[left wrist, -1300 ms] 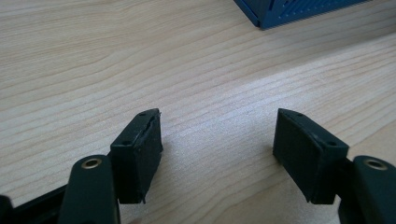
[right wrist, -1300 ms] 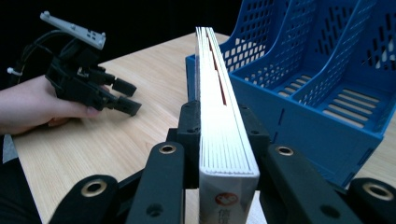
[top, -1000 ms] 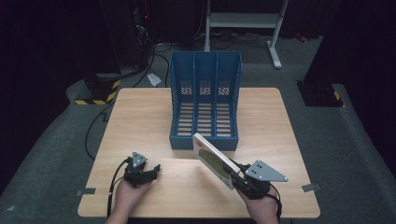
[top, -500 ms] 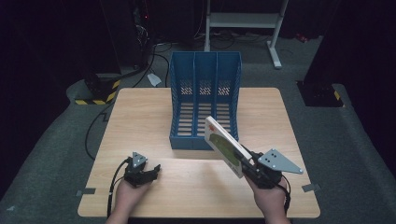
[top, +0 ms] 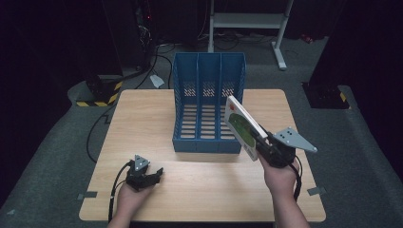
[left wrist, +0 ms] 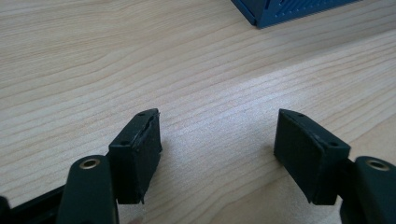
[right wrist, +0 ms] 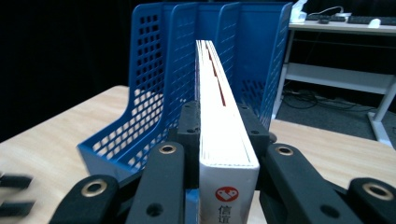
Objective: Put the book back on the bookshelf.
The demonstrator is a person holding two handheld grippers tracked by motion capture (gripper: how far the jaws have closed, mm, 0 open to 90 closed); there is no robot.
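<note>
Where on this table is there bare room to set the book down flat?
Bare wood left of the blue file rack, and along the near edge between the left gripper and right gripper. Crowded where the book meets the rack's right side.

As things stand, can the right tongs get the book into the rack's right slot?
Probably yes. The right tongs grip the book raised beside the rack, whose right slot is empty with its front open, and nothing stands between them.

Desk (top: 142, 118) viewed from above, facing forward; gripper views set close and low; blue file rack (top: 208, 90) (right wrist: 154, 93) (left wrist: 289, 11) shared by all.
</note>
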